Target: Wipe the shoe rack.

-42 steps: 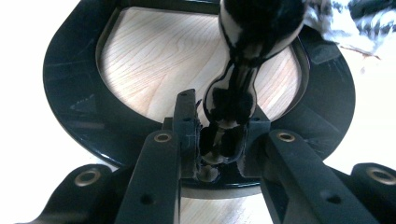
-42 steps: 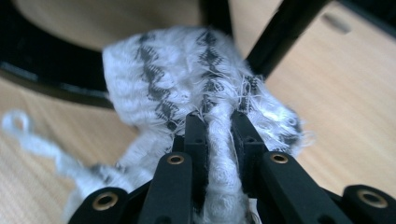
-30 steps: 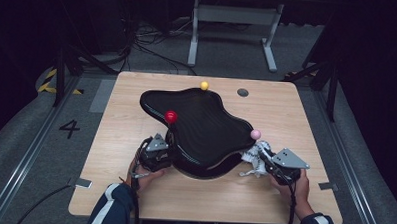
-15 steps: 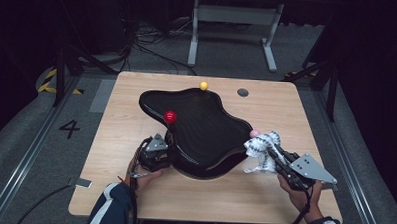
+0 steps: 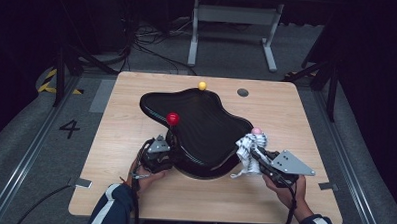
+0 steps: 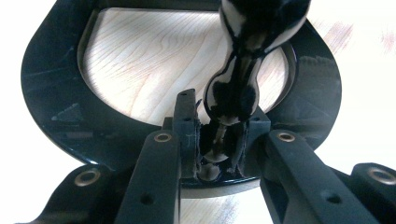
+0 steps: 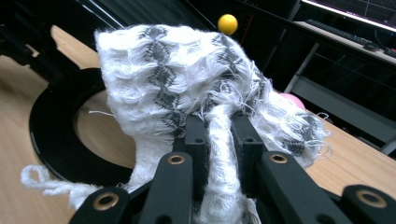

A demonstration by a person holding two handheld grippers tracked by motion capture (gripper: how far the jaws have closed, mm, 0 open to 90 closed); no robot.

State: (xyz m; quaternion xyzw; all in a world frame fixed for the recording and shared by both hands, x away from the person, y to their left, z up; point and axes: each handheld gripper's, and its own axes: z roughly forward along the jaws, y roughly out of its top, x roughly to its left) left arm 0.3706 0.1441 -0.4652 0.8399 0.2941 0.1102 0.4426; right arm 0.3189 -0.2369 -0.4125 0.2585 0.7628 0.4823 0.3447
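Right gripper (image 5: 255, 153) clamped on a bunched white cloth (image 5: 250, 150), held at the right edge of the black curvy board (image 5: 201, 124), just under the pink ball (image 5: 256, 130). Left gripper (image 5: 166, 147) closed tight on the board's near-left rim below the red ball (image 5: 173, 117). Board sits mid-table (image 5: 133, 190); yellow ball (image 5: 202, 85) at its far edge.

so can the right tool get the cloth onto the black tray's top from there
Probably yes. The right tool is shut on the cloth right at the tray's near right edge, with nothing between them. The left tool clamps the opposite edge, well out of the way.
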